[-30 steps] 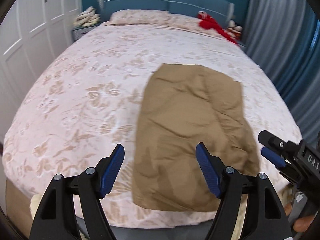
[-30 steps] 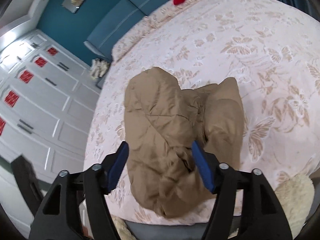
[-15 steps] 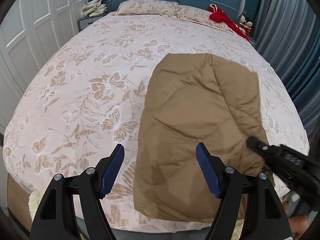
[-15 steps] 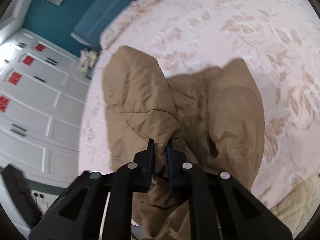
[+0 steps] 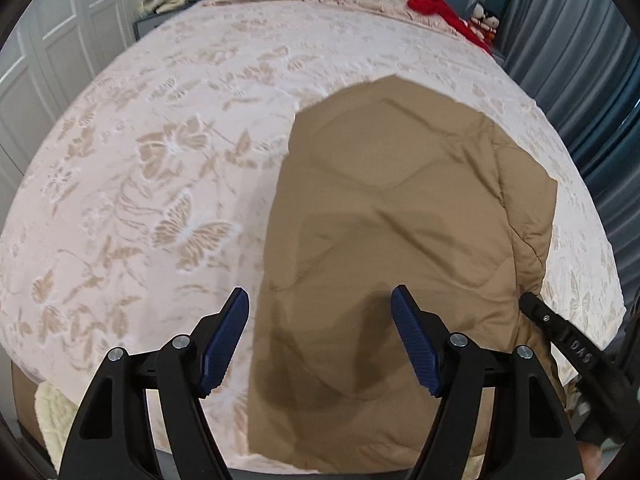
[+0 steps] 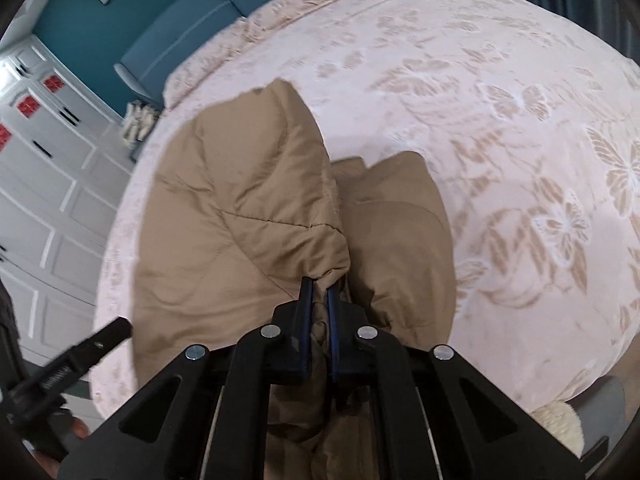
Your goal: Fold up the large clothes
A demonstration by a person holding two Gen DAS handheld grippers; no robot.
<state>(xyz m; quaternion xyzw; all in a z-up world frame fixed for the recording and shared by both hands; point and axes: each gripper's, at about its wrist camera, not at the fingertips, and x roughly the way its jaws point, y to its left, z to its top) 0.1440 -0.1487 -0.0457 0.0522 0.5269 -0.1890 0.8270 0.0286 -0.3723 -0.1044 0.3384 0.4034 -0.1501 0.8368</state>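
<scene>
A large tan quilted garment [image 5: 392, 248] lies on the near right part of the bed [image 5: 160, 160], its near edge hanging over the foot. My left gripper [image 5: 320, 340] is open and empty, hovering above the garment's near left edge. My right gripper [image 6: 318, 292] is shut on a bunched near edge of the tan garment [image 6: 248, 208] and lifts that fold up. The right gripper also shows in the left wrist view [image 5: 560, 336] at the garment's near right edge.
The bed has a pink floral cover. Red clothing [image 5: 440, 0] and pillows lie at the headboard. White wardrobe doors [image 6: 48, 184] stand to the left, blue curtains [image 5: 592, 80] to the right. A cream fluffy rug [image 6: 560, 424] lies at the bed's foot.
My right gripper went from open over the garment to shut on its near edge and has lifted the fold. My left gripper moved closer over the bed, still open.
</scene>
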